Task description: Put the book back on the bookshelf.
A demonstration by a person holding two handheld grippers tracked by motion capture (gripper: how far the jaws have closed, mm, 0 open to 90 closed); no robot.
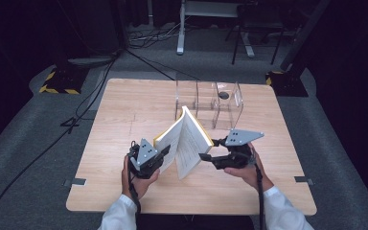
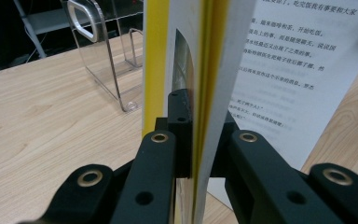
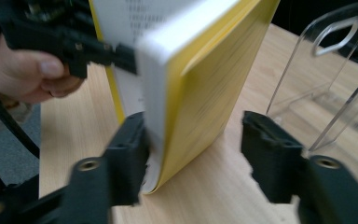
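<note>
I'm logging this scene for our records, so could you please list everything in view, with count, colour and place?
book: one, yellow cover, white printed pages, standing open at the table's middle
clear acrylic rack: one, transparent, with dividers, at the table's far side behind the book
table: one, light wood, centre of the floor
cables: several, black, on the grey floor at left
stand bases: two, black with yellow stripes, beyond the far corners
left hand-held gripper: one, black, shut on the book's cover and some pages
right hand-held gripper: one, black, open astride the book's other half
hands: two, white sleeves, near edge
</note>
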